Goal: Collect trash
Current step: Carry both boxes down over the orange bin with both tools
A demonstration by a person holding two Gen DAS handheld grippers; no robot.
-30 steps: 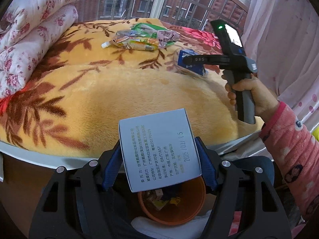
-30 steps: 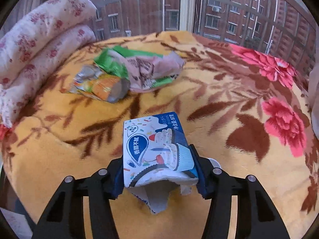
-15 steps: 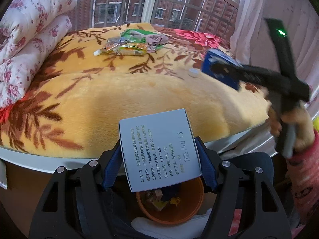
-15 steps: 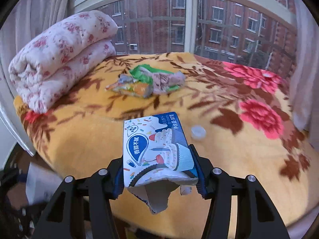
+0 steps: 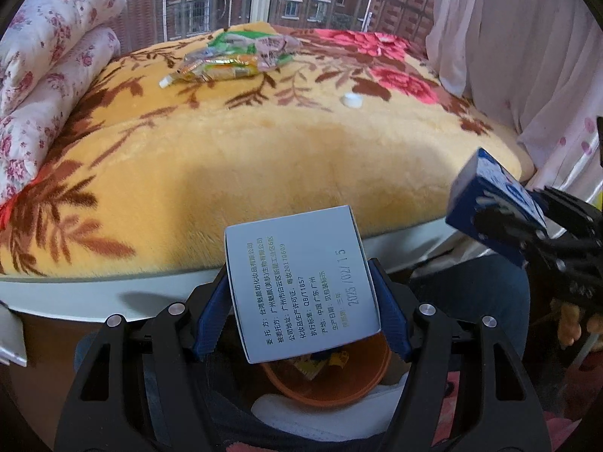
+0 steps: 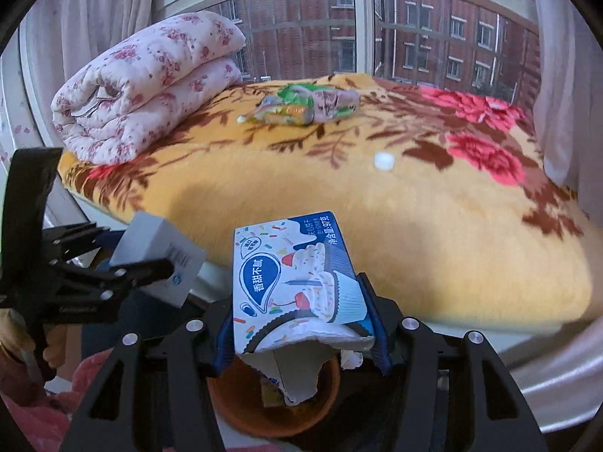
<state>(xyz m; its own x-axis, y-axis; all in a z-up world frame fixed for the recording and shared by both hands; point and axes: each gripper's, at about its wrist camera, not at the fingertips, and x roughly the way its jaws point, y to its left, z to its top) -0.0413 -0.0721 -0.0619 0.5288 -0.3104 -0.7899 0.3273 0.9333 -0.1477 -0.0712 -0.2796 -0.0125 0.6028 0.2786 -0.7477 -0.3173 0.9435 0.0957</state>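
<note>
My left gripper (image 5: 299,318) is shut on a pale grey printed carton (image 5: 297,286), held above an orange bin (image 5: 328,384) that has wrappers inside. My right gripper (image 6: 301,320) is shut on a torn blue and white biscuit box (image 6: 290,282), which hangs over the same orange bin (image 6: 271,410). The left wrist view has the biscuit box (image 5: 490,207) at its right edge, and the right wrist view has the grey carton (image 6: 158,260) at its left. A heap of snack wrappers (image 5: 237,56) and a white cap (image 5: 351,100) lie on the bed.
A yellow floral blanket (image 5: 264,143) covers the bed, which is between me and the window. A folded pink floral quilt (image 6: 147,86) sits at its left end. Pink curtains (image 5: 520,37) hang on the right. A person's hand and pink sleeve hold each gripper.
My right gripper pulled back off the bed with the biscuit box and now hangs over the orange bin. The left gripper shifted slightly, still holding the grey carton.
</note>
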